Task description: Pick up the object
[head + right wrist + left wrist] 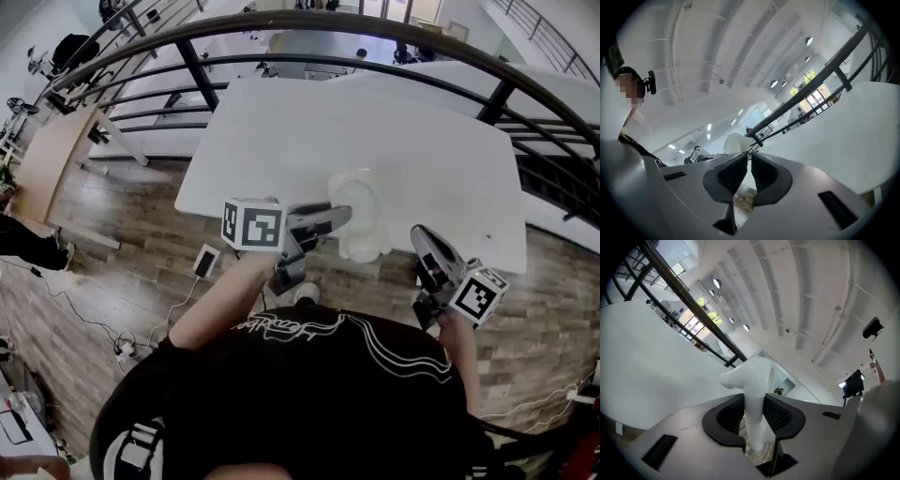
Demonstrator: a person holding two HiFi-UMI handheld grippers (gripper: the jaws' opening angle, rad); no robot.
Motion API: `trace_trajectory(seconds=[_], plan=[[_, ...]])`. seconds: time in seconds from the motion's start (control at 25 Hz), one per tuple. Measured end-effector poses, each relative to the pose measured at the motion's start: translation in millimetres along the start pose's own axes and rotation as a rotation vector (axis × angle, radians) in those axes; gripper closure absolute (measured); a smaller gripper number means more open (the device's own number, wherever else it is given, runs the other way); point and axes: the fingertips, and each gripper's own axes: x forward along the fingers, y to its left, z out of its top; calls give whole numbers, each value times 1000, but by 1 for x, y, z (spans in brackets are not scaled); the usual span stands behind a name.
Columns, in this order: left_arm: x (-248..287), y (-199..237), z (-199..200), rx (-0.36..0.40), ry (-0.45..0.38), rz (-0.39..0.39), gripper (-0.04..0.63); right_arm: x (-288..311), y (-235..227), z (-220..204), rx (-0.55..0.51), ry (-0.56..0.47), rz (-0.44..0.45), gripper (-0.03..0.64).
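**Kid 1:** Wood floor (112, 244) goes all around, and a big white counter (281, 141) sits on it, with a black rail (281, 23) on the far side. Where is the white object?

**Kid 2:** That white object (359, 199) is at the near edge of the counter, about halfway along. The left gripper (339, 215) has it.

**Kid 1:** How do its fingers hold it?

**Kid 2:** Its fingers (726, 416) pinch a thin part of it, one on each side. The top sticks out past them and has a bump on one side.

**Kid 1:** Is it up off the counter?

**Kid 2:** I can't tell if it touches.

**Kid 1:** And the other one?

**Kid 2:** The right gripper (422, 239) is at the near edge too, to the right of the object, and not touching it. Its fingers (736, 171) are almost pressed together, with only a thin slit and nothing in it
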Motion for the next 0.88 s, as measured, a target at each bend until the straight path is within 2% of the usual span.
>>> trace_trajectory(seconds=[0.44,0.64,0.88], plan=[[-20,-127,-103,85,-87,-25,466,-123,68,-47,-109,-4,68,588],[-21,-138,-120,88,-100,12,466,-140,81,-56,-123,8,98,588],[-21,-138,-120,77,-100,26,466,-137,87,-55,-135,32,112,588]])
